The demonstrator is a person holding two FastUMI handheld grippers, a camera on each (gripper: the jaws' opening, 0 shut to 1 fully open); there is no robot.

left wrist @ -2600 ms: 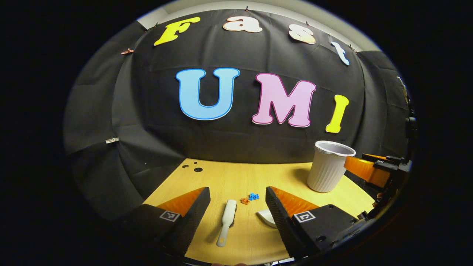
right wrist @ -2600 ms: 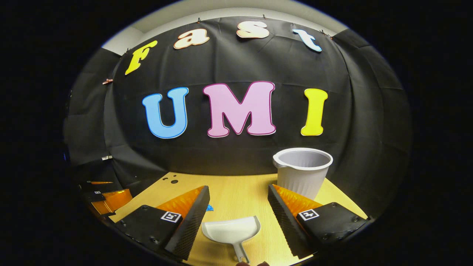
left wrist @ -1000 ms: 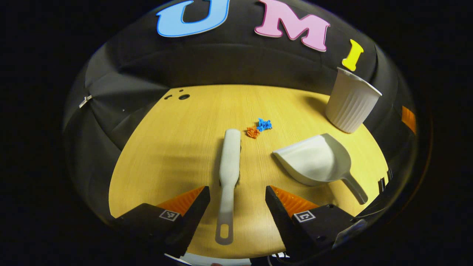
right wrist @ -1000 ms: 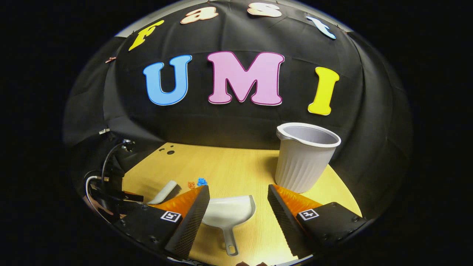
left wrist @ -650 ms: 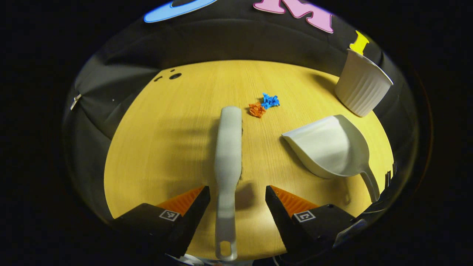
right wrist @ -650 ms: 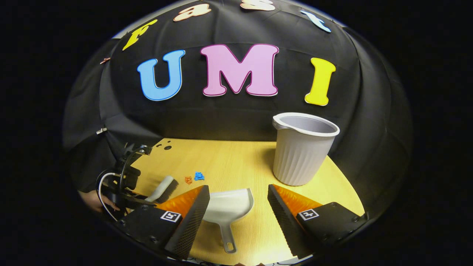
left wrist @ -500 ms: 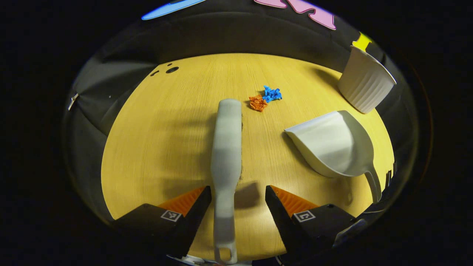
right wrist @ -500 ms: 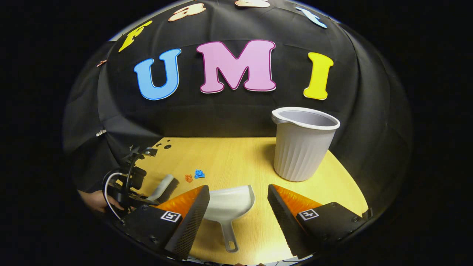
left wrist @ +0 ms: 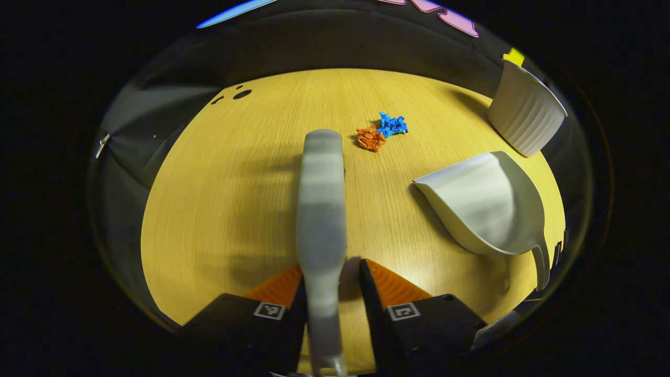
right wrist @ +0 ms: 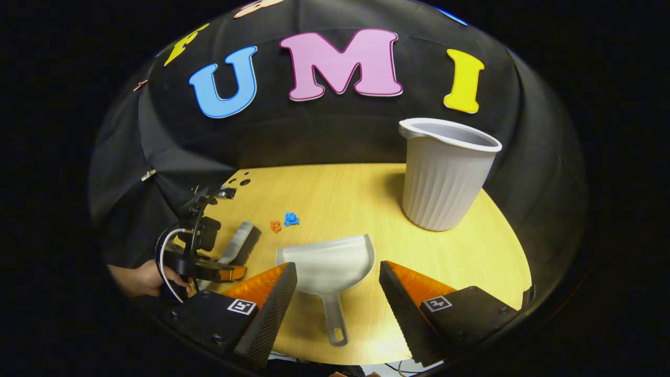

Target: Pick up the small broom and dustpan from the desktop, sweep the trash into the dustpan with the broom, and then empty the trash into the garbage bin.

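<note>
My left gripper (left wrist: 331, 285) is shut on the handle of the small grey broom (left wrist: 320, 199), whose head points away from me across the table. Two crumpled scraps, one orange (left wrist: 370, 138) and one blue (left wrist: 392, 124), lie just right of the broom's far end. The white dustpan (left wrist: 487, 201) rests on the table to the right. In the right gripper view, my right gripper (right wrist: 337, 301) is open, its fingers on either side of the dustpan (right wrist: 330, 264) handle without touching it. The broom (right wrist: 236, 242) and the left gripper (right wrist: 201, 262) show at the left.
A ribbed white bin (right wrist: 445, 178) stands upright at the back right of the wooden table (right wrist: 471, 262), also seen as the bin (left wrist: 526, 115) in the left gripper view. A hand (right wrist: 141, 277) holds the left gripper. Small holes (left wrist: 241, 95) mark the table's far left corner.
My left gripper came down over the broom and its fingers closed onto the handle. My right gripper tilted down and edged forward over the dustpan's handle, staying open.
</note>
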